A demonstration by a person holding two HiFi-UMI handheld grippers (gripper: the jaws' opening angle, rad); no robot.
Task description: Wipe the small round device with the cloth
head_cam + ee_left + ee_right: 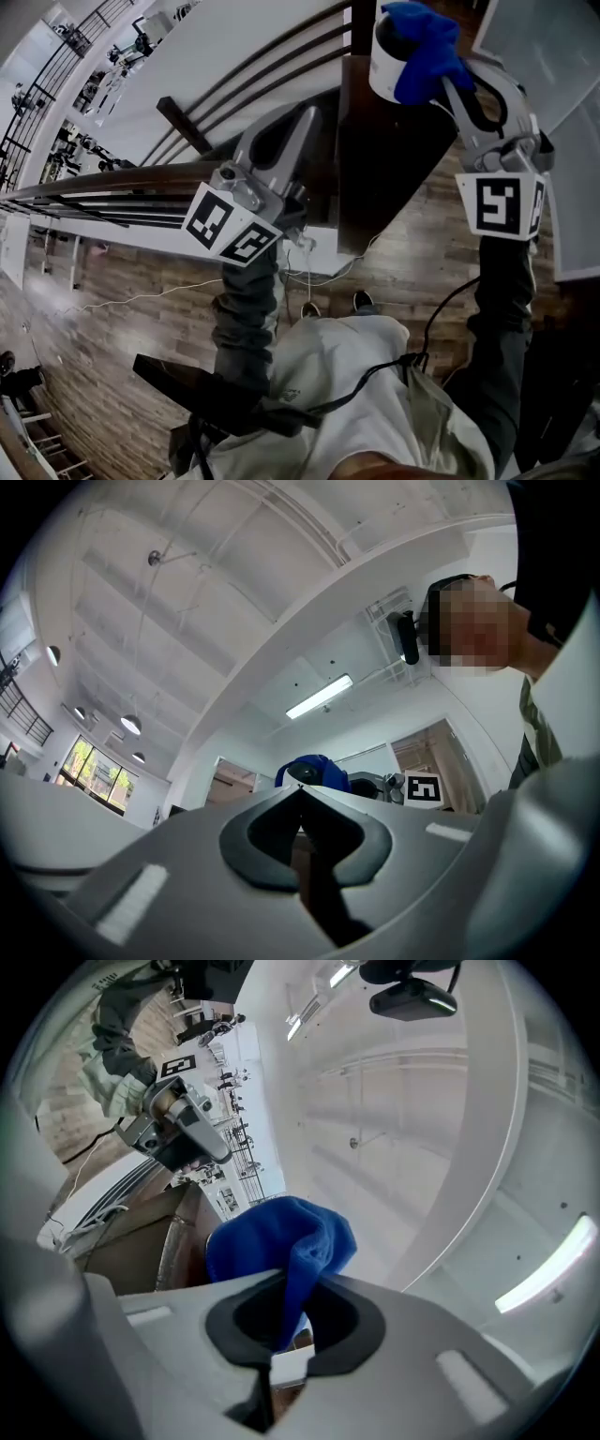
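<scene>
Nearest, 2 dark sleeves (pixel 246 319) are carrying the grippers. Beyond them, the left gripper (pixel 306 117) is hovering with its jaws pressed together on nothing, apart from the small round device (pixel 382 67). Farthest, the right gripper (pixel 448 82) is pinching the blue cloth (pixel 424 42) just beyond its jaw tips, bunched against the device, which is sitting on dark wood (pixel 375 169).

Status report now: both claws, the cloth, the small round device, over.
Right claw shut on blue cloth. Cloth lies over small round device. Left claw shut, empty, away from device. Nothing in the way seen.
</scene>
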